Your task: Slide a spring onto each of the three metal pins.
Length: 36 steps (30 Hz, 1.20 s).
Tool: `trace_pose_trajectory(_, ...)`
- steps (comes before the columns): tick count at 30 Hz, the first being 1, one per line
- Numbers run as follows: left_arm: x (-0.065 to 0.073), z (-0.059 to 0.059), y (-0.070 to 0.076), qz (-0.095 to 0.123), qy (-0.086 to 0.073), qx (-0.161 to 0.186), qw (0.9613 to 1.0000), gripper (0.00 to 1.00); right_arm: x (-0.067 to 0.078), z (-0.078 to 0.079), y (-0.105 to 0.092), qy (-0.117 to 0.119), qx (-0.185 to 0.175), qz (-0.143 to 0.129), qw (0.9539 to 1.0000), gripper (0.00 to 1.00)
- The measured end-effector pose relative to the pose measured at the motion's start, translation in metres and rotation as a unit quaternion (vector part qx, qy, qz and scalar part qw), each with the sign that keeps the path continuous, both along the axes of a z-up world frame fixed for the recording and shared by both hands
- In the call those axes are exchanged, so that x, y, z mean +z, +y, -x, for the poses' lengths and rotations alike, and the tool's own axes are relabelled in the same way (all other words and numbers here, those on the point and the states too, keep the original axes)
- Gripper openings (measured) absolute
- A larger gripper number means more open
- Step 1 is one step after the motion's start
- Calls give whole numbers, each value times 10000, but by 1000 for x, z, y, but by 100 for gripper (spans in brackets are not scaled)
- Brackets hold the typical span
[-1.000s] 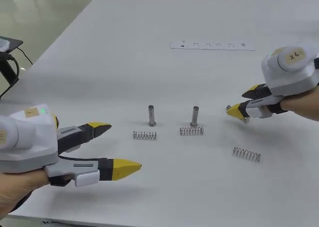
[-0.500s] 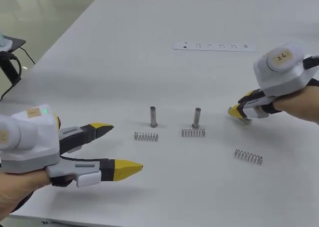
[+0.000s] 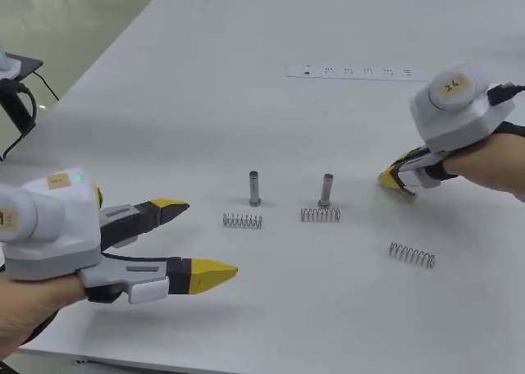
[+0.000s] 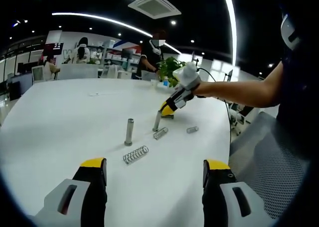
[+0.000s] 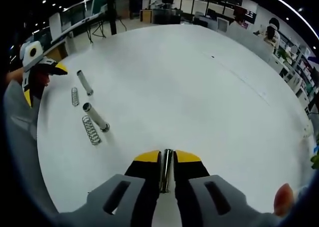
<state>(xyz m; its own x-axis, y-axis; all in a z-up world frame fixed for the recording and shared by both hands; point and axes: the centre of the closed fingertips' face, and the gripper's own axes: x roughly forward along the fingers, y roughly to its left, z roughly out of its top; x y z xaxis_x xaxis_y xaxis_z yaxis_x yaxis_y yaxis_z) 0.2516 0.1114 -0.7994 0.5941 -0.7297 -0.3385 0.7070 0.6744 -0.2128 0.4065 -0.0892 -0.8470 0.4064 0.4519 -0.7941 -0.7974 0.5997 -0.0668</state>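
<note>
Over the last second the right white-and-yellow gripper (image 3: 398, 183) has gone from a slight gap to jaws pinched shut low over the white tabletop (image 3: 246, 87), so the third pin looks secured for threading. Its own view shows what the head view hides: a slim grey metal pin (image 5: 166, 171) clamped between the jaws. The left gripper (image 3: 201, 236) hovers wide open and empty. Two upright steel pins (image 3: 254, 188) stand bare, a coiled wire spring (image 3: 241, 221) lying just before each; a third spring (image 3: 412, 256) lies near the right gripper.
</note>
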Motion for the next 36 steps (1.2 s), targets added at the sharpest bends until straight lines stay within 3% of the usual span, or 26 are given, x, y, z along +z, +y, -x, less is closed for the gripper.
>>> trace_pose_trajectory(19, 1, -2, 1, 29, -12, 25, 10000, 75, -8, -1, 1, 298, -114, 29, 9995, 6)
trace_pose_trajectory(36, 2, -2, 1, 15, -37, 20, 10000, 74, 0, 10, 0, 236, -140, 55, 9996, 6)
